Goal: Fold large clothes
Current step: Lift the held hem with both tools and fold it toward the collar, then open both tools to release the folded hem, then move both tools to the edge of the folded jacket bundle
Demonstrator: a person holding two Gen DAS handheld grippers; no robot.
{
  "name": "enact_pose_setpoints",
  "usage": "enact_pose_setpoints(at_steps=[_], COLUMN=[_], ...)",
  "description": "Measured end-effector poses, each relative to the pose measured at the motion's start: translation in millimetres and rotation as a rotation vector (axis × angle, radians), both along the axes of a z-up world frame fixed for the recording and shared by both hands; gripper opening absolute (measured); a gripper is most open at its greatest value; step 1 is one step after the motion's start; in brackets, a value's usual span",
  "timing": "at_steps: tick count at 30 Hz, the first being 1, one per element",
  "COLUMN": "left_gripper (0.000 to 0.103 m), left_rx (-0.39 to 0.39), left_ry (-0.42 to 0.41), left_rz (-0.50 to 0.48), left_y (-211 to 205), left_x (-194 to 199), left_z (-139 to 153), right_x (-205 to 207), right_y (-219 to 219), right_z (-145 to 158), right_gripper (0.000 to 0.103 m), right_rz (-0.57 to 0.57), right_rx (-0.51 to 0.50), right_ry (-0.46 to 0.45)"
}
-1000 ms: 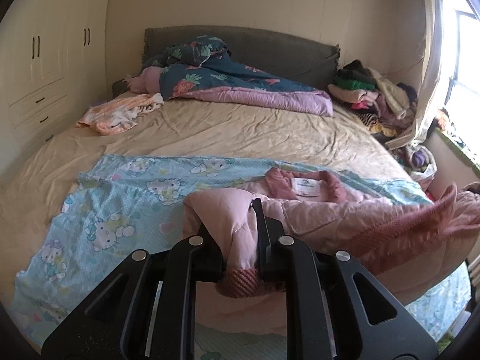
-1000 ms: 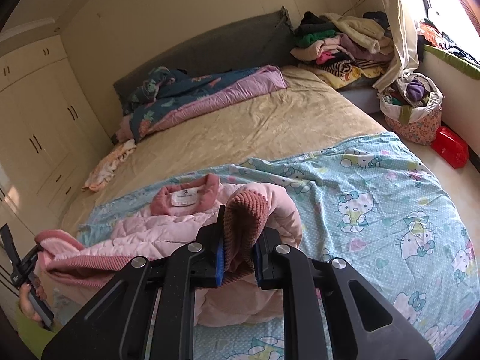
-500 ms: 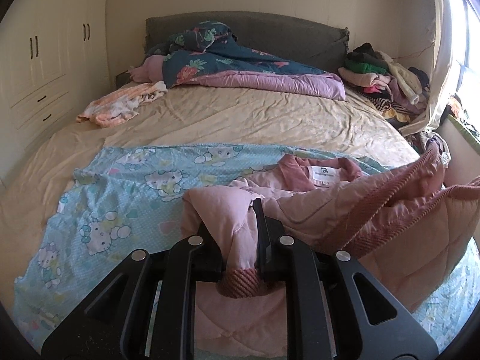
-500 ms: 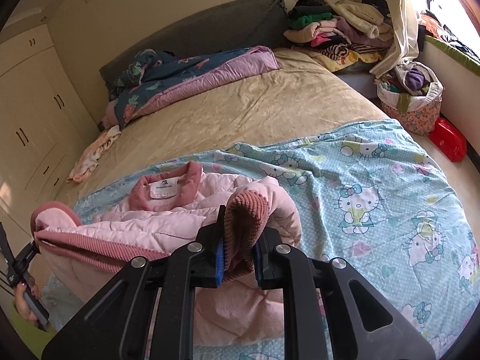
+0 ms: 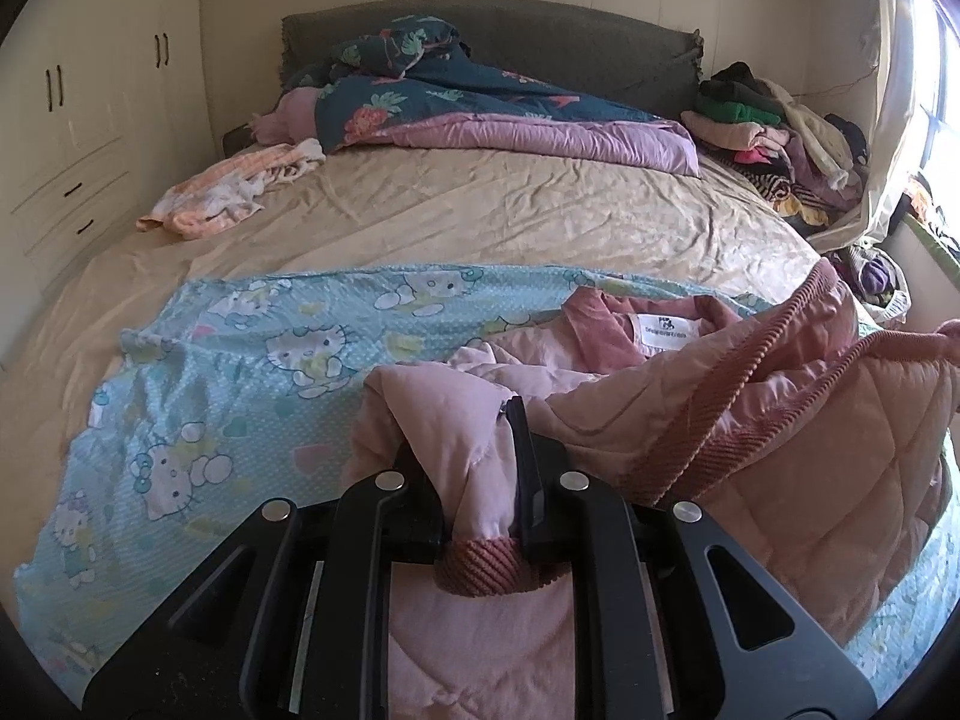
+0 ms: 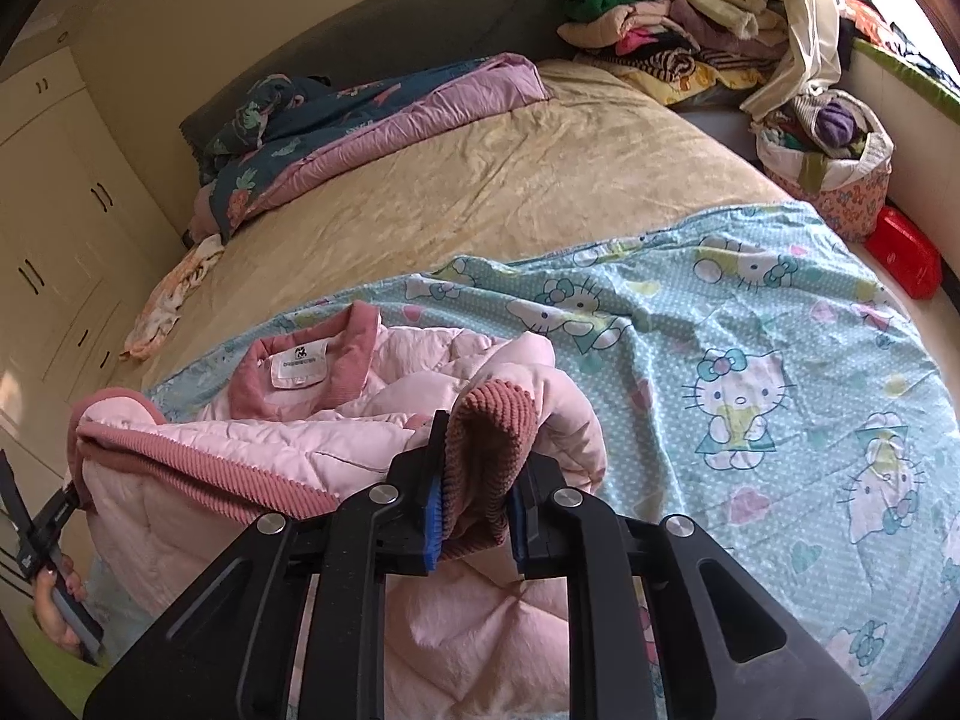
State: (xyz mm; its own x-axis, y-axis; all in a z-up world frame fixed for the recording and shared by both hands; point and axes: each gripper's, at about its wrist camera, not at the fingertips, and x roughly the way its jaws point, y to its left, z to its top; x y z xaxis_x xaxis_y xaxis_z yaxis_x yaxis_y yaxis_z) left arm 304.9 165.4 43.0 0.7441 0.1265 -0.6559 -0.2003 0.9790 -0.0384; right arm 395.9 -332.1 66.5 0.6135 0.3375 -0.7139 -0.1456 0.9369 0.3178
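A pink quilted jacket (image 5: 780,450) with darker corduroy trim hangs between my two grippers above a blue Hello Kitty sheet (image 5: 240,372) on the bed. My left gripper (image 5: 474,450) is shut on one corner of the jacket's hem and cuff. My right gripper (image 6: 480,456) is shut on the other cuffed corner of the jacket (image 6: 300,444). The collar with its white label (image 6: 298,364) lies on the sheet (image 6: 750,360) beyond. The left gripper also shows at the far left edge of the right wrist view (image 6: 36,534).
A beige bed (image 5: 480,216) carries a dark floral and purple quilt (image 5: 480,114) at the headboard and a small orange-white garment (image 5: 228,192). A clothes pile (image 6: 660,18), a fabric basket (image 6: 828,168) and a red box (image 6: 906,252) stand at the right. Wardrobes (image 5: 72,120) line the left.
Both grippers moved forward over the bed with the jacket still held. The hem between them has come up and nearer the collar.
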Motion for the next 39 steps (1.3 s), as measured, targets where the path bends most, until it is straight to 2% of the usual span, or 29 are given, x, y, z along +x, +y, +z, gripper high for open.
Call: enact_pose_setpoints(at_steps=[3, 6, 8, 9, 10, 12, 15, 18, 22, 25, 28, 29, 30, 32, 37, 39], left_gripper=[0.009, 0.009, 0.01, 0.01, 0.01, 0.01, 0.011, 0.012, 0.015, 0.021, 0.037, 0.046, 0.059, 0.071, 0.071, 0.078], left_rx=[-0.013, -0.02, -0.027, -0.03, -0.033, -0.041, -0.053, -0.05, -0.065, -0.078, -0.105, -0.107, -0.101, -0.067, -0.045, -0.039], left_ry=[0.01, 0.011, 0.01, 0.009, 0.008, 0.007, 0.004, -0.001, -0.024, -0.035, -0.049, -0.057, -0.065, -0.085, -0.136, -0.157], left_rz=[0.001, 0.002, 0.0, 0.0, 0.0, -0.001, -0.006, -0.003, -0.006, -0.01, -0.015, -0.018, -0.017, -0.009, -0.037, -0.039], left_y=[1.5, 2.3, 3.5, 3.8, 4.3, 4.9, 5.1, 3.1, 2.2, 1.1, 1.4, 0.4, -1.1, -5.5, -14.9, -16.8], left_x=[6.3, 10.0, 10.9, 11.3, 11.9, 13.1, 14.9, 15.1, 10.2, 6.3, 2.8, 0.8, -0.9, -6.2, -21.4, -28.7], left_z=[-5.7, -9.8, -11.8, -12.3, -12.7, -13.4, -13.8, -13.5, -8.8, -3.1, 3.5, 6.7, 9.3, 16.6, 39.1, 47.6], right_x=[9.6, 14.2, 13.7, 11.5, 9.2, 1.9, -4.3, -8.1, -14.1, -19.8, -23.0, -24.2, -24.9, -28.9, -42.1, -48.9], right_y=[-0.8, -6.8, -13.3, -15.3, -15.3, -17.6, -17.2, -8.7, -1.0, 5.2, 8.8, 9.2, 10.0, 9.8, 6.8, 4.0], right_z=[-5.7, -5.9, -3.9, -1.8, 1.9, 6.8, 3.9, -11.8, -35.2, -45.7, -51.2, -51.6, -51.6, -48.5, -31.7, -21.6], right_gripper=[0.025, 0.037, 0.058, 0.077, 0.085, 0.085, 0.086, 0.086, 0.086, 0.086, 0.086, 0.086, 0.086, 0.086, 0.086, 0.086], right_rz=[0.025, 0.04, 0.056, 0.061, 0.054, 0.052, 0.056, 0.056, 0.061, 0.071, 0.073, 0.074, 0.075, 0.072, 0.071, 0.072], right_rx=[0.024, 0.115, 0.189, 0.212, 0.214, 0.2, 0.169, 0.065, 0.009, -0.027, -0.042, -0.043, -0.043, -0.047, -0.044, -0.041], right_ry=[0.026, 0.036, 0.017, -0.003, -0.024, -0.079, -0.106, -0.08, -0.042, -0.036, -0.031, -0.03, -0.03, -0.04, -0.083, -0.109])
